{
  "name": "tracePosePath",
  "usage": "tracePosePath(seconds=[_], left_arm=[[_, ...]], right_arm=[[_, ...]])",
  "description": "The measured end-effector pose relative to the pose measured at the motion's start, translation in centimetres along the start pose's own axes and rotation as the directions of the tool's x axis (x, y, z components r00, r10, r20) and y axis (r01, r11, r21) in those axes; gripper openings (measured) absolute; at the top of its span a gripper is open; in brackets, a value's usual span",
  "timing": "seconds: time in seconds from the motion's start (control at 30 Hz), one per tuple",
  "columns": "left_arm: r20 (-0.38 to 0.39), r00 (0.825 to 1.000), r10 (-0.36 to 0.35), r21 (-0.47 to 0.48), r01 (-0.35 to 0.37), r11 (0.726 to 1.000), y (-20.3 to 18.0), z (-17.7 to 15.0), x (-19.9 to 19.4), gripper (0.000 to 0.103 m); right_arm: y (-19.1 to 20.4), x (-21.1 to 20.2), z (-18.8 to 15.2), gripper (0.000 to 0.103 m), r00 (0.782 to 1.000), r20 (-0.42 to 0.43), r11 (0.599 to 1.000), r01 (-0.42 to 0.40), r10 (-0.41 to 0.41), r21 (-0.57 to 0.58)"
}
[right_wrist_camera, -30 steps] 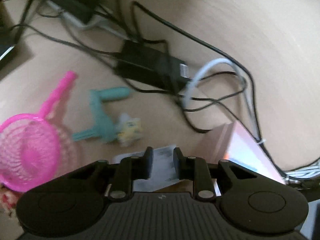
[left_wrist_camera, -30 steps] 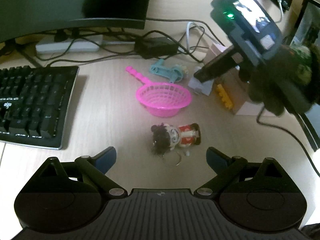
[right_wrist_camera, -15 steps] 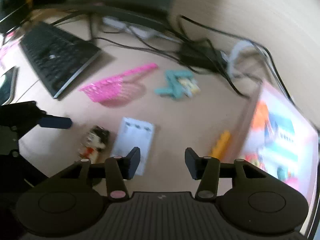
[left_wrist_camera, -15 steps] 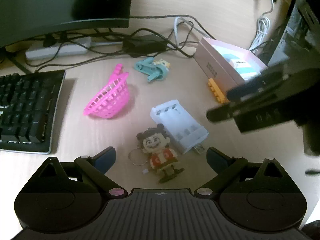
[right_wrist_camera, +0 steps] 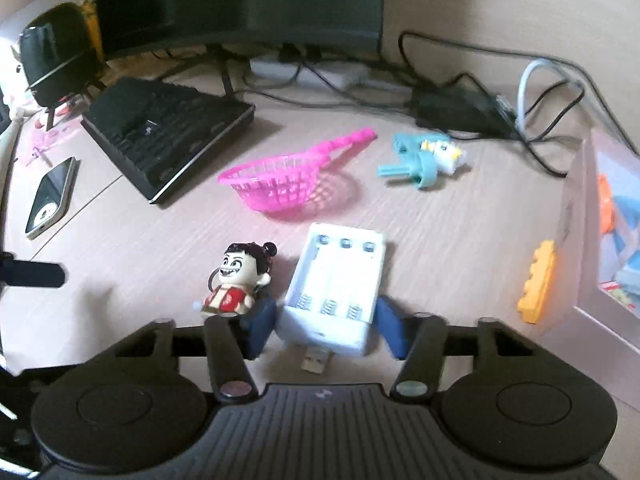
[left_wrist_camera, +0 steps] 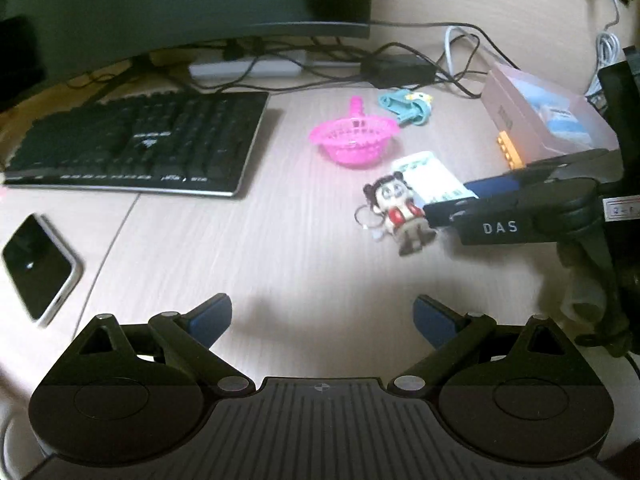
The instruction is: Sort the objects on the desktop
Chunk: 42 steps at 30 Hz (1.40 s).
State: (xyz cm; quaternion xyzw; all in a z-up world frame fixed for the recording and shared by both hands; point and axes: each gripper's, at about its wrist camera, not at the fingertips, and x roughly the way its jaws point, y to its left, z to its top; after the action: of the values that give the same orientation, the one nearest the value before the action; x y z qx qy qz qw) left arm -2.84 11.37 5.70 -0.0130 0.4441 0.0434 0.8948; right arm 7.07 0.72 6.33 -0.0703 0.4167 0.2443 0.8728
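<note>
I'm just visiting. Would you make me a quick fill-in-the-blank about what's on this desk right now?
1. The right tool has its blue pads on either side of the white ____.
2. The strainer basket is coloured ____.
3. The little doll keychain lies just ____ of the white battery charger in the right wrist view.
4. The left tool holds ____.

Missing words: battery charger; pink; left; nothing

Battery charger [right_wrist_camera: 338, 284] lying on desk [right_wrist_camera: 460, 240], figurine keychain [right_wrist_camera: 236, 280] just left of it. Basket scoop [right_wrist_camera: 288, 184] sitting behind both, keyboard [right_wrist_camera: 168, 136] further left, open box [right_wrist_camera: 580, 240] sitting at right.
</note>
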Motion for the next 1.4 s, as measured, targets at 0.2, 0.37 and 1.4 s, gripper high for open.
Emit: tracePosePath(seconds=[0.2, 0.37, 1.4], left_arm=[[0.064, 0.998, 0.011, -0.041, -0.008, 0.999, -3.3, 0.0, 0.3, 0.1], [0.082, 0.997, 0.018, -0.074, -0.012, 0.997, -5.7, 1.7, 3.3, 0.1], [0.022, 0.953, -0.303, 0.272, 0.286, 0.919, -16.3, 13.0, 13.9, 0.052]], right_arm=[[-1.8, -3.8, -4.1, 0.048, 0.999, 0.015, 0.999, -0.038, 0.038, -0.02], [-4.5, -8.8, -8.9, 0.048, 0.998, 0.031, 0.998, 0.047, -0.046, -0.039], [-14.0, -14.7, -15.5, 0.068, 0.928, -0.017, 0.865, 0.354, -0.373, 0.354]])
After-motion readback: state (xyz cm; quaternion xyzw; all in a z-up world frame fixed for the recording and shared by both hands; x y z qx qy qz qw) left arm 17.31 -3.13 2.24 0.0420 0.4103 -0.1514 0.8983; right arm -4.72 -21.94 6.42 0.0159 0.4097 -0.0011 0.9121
